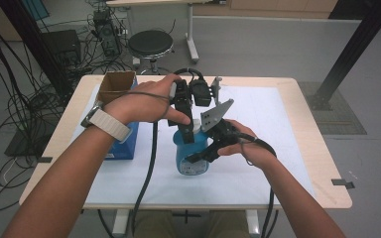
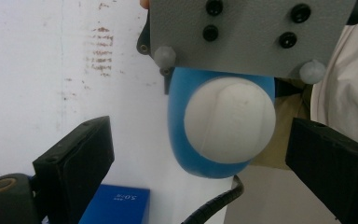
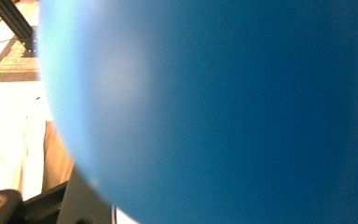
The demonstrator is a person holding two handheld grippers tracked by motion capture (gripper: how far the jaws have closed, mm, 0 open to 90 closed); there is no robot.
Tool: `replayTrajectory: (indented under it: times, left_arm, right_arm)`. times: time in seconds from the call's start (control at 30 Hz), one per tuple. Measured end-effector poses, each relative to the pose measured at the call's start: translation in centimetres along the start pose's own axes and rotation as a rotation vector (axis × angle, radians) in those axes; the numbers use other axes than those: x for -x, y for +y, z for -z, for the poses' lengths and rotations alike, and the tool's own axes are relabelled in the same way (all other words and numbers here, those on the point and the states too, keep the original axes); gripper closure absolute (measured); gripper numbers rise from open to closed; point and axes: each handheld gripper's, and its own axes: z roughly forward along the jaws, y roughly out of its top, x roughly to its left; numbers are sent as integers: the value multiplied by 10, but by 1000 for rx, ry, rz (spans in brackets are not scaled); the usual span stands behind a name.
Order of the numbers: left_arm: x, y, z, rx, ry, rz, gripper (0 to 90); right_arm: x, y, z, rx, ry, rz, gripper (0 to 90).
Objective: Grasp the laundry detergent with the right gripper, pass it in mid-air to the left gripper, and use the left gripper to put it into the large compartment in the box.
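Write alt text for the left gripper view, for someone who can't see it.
Seen from straight above, a blue bottle with a round white cap sits between the left gripper's two open black jaws, over a white table cover. A grey plate overlaps the bottle's top edge.

Left gripper (image 2: 200, 163): two blocky black jaws are showing matte pads, with a round brass-ringed bore at the left jaw's base. Right gripper (image 1: 206, 148): black body is carrying a grey three-cornered plate (image 2: 251, 35) bearing black screws and translucent studs. Black corrugated cables (image 1: 149, 168) are trailing from both. A pale watch strap (image 1: 110, 124) is circling the left wrist; both forearms are showing no sleeves.
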Motion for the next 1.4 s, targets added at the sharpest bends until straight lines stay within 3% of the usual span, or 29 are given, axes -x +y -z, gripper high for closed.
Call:
replayTrajectory:
  times: [1.4]
  left_arm:
    - [0,-2,0,5,2,3,82]
  right_arm:
    - [0,1,0,-2,8,-2,428]
